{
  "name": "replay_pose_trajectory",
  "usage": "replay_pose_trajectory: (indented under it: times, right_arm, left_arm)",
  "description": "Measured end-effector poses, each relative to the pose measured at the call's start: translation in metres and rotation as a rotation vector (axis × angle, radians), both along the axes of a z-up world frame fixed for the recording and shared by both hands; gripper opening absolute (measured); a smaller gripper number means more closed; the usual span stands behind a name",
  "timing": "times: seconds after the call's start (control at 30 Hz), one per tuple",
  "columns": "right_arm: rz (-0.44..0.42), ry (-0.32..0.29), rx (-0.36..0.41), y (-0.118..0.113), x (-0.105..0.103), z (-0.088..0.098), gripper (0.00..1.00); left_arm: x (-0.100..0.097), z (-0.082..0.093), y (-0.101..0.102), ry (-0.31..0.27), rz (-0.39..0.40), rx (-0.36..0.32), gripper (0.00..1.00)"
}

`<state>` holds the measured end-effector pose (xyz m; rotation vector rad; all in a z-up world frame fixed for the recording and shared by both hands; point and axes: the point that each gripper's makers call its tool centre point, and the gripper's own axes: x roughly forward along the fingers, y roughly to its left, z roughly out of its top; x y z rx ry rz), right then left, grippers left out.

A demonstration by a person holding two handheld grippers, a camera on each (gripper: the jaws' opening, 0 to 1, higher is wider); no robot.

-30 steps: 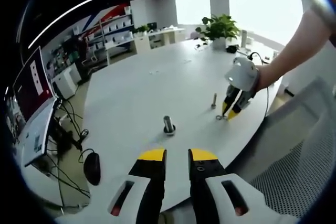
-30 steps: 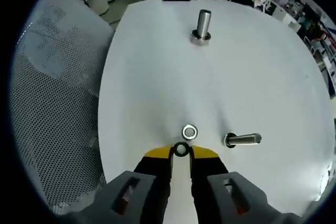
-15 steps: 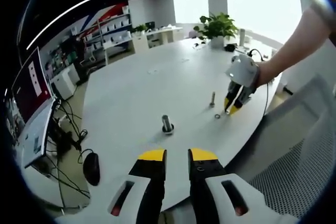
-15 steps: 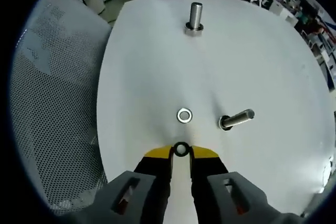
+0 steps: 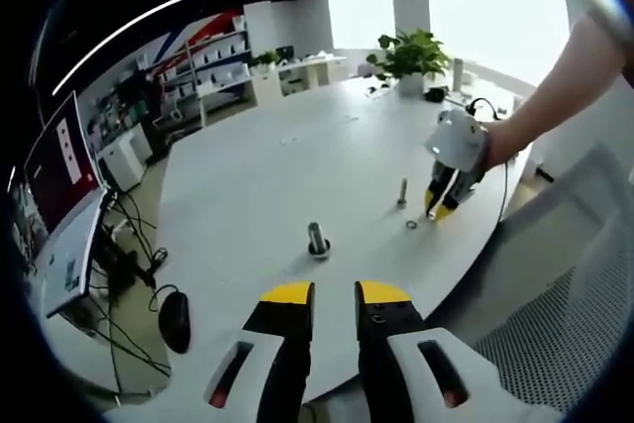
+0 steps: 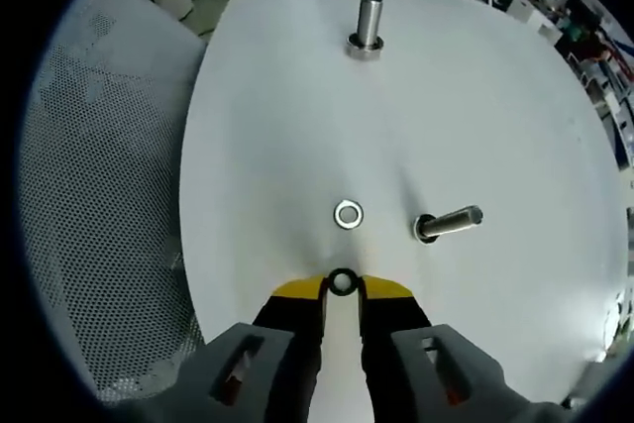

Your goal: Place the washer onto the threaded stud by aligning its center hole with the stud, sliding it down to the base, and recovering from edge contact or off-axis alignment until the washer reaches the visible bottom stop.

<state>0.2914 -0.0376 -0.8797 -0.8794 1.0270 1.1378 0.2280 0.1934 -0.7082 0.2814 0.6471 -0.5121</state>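
On the white desk [image 6: 297, 96] the stud [image 6: 367, 25] stands upright on its base, nothing on it. The right claw [image 6: 342, 286] is closed on a dark washer [image 6: 342, 282] pinched between its yellow tips, held off the stud and well short of it. Between that washer and the stud, nearer the washer, a second, bright washer [image 6: 348, 213] lies flat on the desk, and a bolt [image 6: 451, 222] stands just beside it. In the left gripper view the left claw [image 5: 334, 292] hangs short of the stud [image 5: 317, 240], its jaws a narrow gap apart and empty; the right claw [image 5: 437, 213] hovers beyond the stud near the bolt [image 5: 402, 192].
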Motion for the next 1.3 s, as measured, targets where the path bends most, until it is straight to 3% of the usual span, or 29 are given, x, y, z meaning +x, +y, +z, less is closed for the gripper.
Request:
replay_pose_trajectory:
  times: [0.23,0.7,0.93,1.3]
  right_arm:
    - [-0.019,-0.006,-0.024,-0.0014,-0.0009,0.0007,0.15]
    - [-0.055,0.014,0.0,-0.0027,0.0005,0.0008,0.16]
    - [-0.038,0.023,0.036,-0.0065,-0.0022,0.001,0.19]
    - [-0.055,0.024,0.167,-0.0095,-0.0021,0.0029,0.2]
  left_arm:
    - [-0.0002,0.0,-0.0014,0.0,-0.006,0.004,0.14]
    - [-0.0005,0.0001,-0.0011,-0.001,-0.006,0.003,0.14]
    - [-0.0018,0.0005,-0.0027,-0.004,-0.012,0.005,0.14]
    - [-0.0023,-0.0005,-0.0033,0.004,-0.015,-0.002,0.14]
